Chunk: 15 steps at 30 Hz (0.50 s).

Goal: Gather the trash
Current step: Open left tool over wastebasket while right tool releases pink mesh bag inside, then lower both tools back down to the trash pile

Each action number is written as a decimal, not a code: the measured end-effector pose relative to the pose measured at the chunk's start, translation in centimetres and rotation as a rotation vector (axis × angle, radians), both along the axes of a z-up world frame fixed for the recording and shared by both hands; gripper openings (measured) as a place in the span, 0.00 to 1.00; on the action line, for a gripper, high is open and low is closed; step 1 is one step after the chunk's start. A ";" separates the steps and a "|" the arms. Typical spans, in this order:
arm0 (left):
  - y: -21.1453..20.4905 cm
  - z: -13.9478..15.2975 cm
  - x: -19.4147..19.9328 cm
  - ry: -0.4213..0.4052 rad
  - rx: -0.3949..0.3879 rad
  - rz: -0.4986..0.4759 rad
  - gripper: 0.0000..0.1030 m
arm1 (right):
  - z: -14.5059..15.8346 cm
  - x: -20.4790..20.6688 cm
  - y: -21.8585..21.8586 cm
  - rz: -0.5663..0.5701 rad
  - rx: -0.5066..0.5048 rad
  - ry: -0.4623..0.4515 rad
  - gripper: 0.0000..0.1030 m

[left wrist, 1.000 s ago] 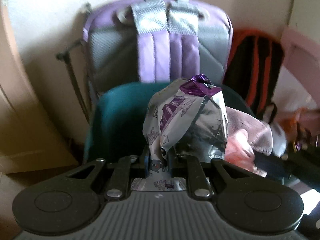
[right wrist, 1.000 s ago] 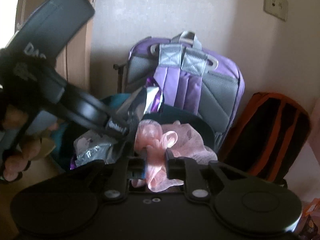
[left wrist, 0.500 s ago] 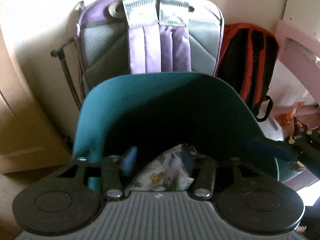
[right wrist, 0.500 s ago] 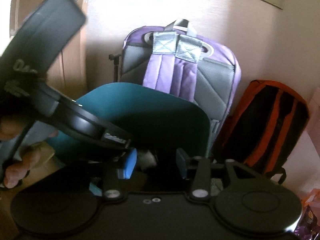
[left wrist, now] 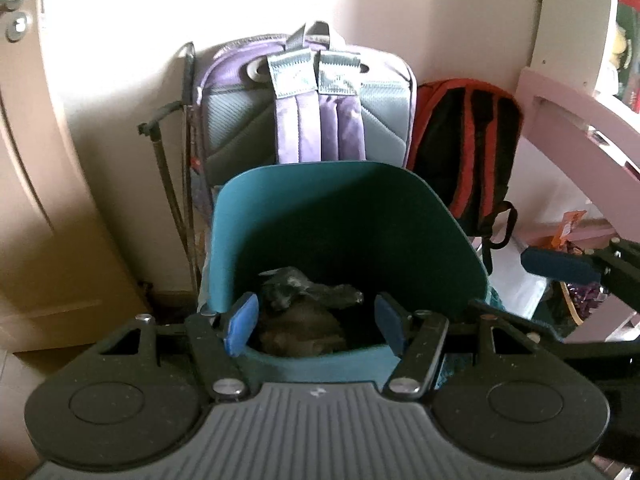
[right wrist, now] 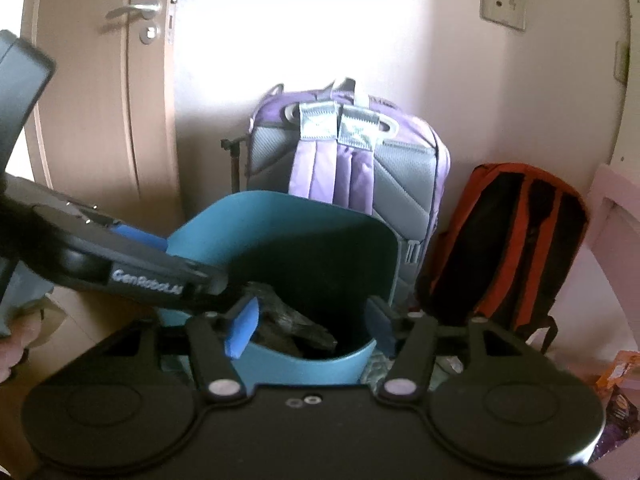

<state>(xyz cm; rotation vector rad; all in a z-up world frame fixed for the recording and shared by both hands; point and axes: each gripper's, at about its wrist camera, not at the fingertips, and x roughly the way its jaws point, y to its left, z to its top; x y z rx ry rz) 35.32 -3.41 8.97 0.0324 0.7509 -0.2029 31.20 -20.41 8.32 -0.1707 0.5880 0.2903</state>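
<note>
Both grippers, the left gripper point(left wrist: 316, 322) and the right gripper point(right wrist: 310, 326), hover over the near rim of the teal plastic bin point(left wrist: 340, 208) with fingers empty and spreading, because the crumpled grey wrapper trash point(left wrist: 304, 296) lies inside it.

trash point(left wrist: 298, 312) — crumpled, dim, low inside | teal bin point(left wrist: 340, 208) — upright, open

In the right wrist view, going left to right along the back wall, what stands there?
Door → purple and grey backpack → orange and black backpack → pink furniture edge. The teal bin sits in front, overlapping the purple backpack.
</note>
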 end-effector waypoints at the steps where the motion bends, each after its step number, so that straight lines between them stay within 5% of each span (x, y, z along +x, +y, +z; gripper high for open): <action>1: 0.3 0.2 -0.8 -0.007 -0.004 0.002 0.65 | 0.3 -0.5 0.1 0.002 0.002 -0.003 0.59; 15: 5.2 0.3 -12.0 -0.092 -0.043 0.017 0.81 | 1.8 -7.8 1.8 0.074 0.055 -0.022 0.60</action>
